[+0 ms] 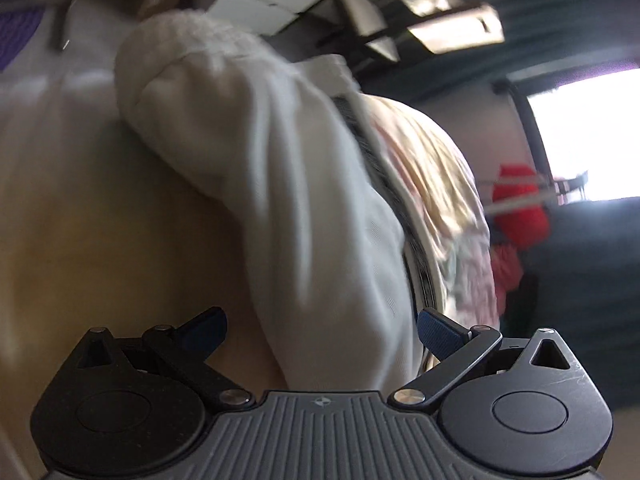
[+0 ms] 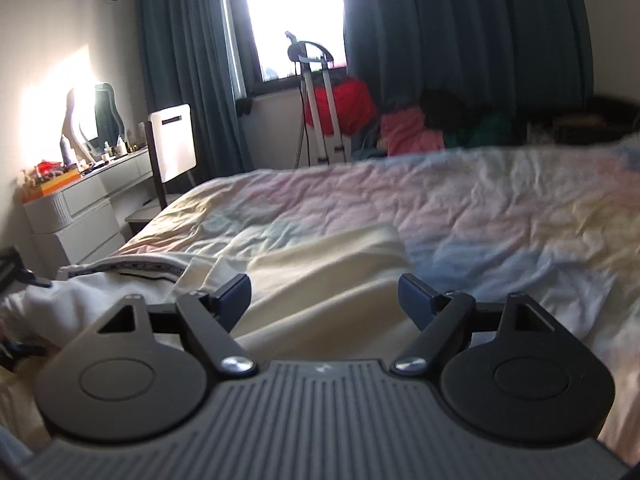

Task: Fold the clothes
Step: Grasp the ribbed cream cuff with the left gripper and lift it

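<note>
A cream-white garment (image 1: 280,184) with a dark patterned band (image 1: 384,184) fills the middle of the blurred, sideways left wrist view. My left gripper (image 1: 322,332) is open, and cloth lies between its spread blue pads (image 1: 438,334) without being clamped. In the right wrist view the same cream garment (image 2: 320,280) lies crumpled on the bed, its banded edge (image 2: 132,268) at the left. My right gripper (image 2: 324,300) is open just above the cloth and holds nothing.
The bed has a pastel quilt (image 2: 460,216). A white dresser with a mirror (image 2: 84,200) and a chair (image 2: 172,148) stand at the left. A garment steamer (image 2: 316,96), red and pink clothes (image 2: 408,128) and dark curtains (image 2: 460,40) are by the window.
</note>
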Available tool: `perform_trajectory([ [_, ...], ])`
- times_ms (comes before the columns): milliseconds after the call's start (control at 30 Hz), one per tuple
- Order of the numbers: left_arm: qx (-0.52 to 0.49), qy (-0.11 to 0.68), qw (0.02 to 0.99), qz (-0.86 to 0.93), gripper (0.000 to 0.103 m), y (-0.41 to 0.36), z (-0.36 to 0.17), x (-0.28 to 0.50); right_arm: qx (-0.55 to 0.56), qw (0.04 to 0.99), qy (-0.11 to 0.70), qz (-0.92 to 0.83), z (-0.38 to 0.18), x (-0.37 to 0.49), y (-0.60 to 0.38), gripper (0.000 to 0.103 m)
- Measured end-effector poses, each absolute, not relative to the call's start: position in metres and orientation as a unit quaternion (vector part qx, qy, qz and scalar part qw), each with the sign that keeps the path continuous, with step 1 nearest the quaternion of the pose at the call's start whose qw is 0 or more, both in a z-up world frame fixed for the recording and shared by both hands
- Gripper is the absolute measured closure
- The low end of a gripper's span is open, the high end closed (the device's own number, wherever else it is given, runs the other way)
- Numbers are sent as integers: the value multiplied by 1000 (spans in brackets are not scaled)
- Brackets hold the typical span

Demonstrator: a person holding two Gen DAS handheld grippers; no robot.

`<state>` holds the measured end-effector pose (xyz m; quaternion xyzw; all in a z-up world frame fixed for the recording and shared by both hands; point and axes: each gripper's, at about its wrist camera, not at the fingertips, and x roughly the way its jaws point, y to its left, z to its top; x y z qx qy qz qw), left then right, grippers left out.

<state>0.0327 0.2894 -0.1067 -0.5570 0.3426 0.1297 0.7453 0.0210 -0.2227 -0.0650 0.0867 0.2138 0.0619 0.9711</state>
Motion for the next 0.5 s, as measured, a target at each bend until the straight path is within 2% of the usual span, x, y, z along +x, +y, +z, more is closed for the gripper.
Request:
perform_trajectory([
  [133, -593, 305, 729, 156, 3, 312, -119, 36, 74, 967, 235, 61, -72, 28, -218, 21],
  [233, -591, 272, 738, 179, 11, 332, -119, 33, 80, 961, 256, 63, -78, 34, -216, 22],
  [333, -585, 255, 743, 202, 26, 348, -123, 28, 85, 955, 274, 73, -84, 42, -212, 33],
  [433, -563, 257, 755, 215, 40, 352, -124, 28, 75, 949, 294, 91, -94, 52, -200, 59],
  [500, -531, 261, 774, 224, 50, 348, -118, 28, 60, 943, 310, 105, -103, 58, -188, 66],
])
